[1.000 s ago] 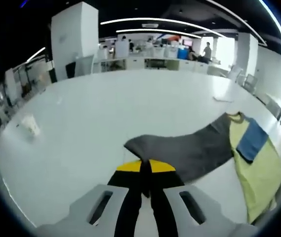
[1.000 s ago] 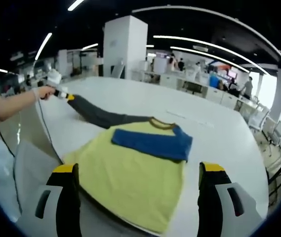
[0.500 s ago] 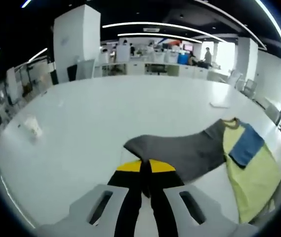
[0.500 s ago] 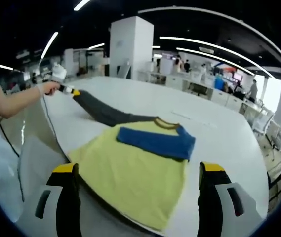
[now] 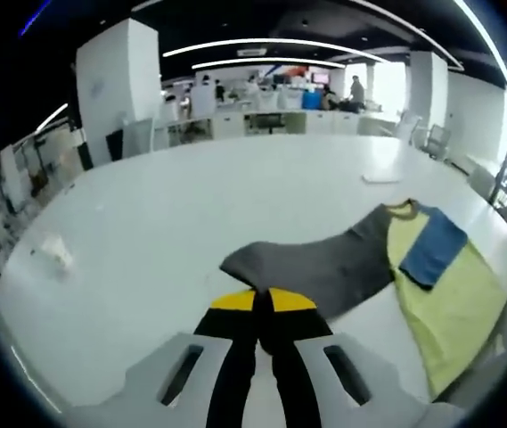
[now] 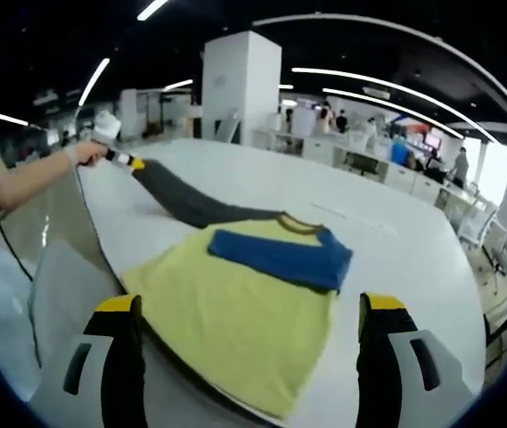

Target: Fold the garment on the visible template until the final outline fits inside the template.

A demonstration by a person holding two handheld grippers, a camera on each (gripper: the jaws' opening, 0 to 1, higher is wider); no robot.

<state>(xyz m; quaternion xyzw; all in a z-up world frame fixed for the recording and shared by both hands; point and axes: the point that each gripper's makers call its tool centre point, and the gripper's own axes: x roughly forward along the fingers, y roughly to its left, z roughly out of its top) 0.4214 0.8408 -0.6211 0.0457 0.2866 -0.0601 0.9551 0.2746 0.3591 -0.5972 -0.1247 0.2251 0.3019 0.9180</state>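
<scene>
On the white bench (image 6: 396, 241) the garment (image 6: 244, 303) lies flat with its yellow body at the near edge, the blue sleeve (image 6: 280, 254) already folded across the chest. The grey sleeve (image 5: 315, 272) is stretched away from the body, its cuff clamped in the left gripper (image 5: 261, 308) — it is best carried back over the chest, taut and low. The right gripper (image 6: 246, 334) is held just short of the hem, fingers apart and empty. No containers are seen.

We see wide bare table (image 5: 173, 205) beyond the grey sleeve (image 5: 311, 272) — a gripper could pass there freely, with one small pale object (image 5: 57, 251) far off. Toward the yellow shirt (image 6: 235, 325), the folded blue sleeve (image 6: 280, 257) lies on top — the right jaws stand wide before it.
</scene>
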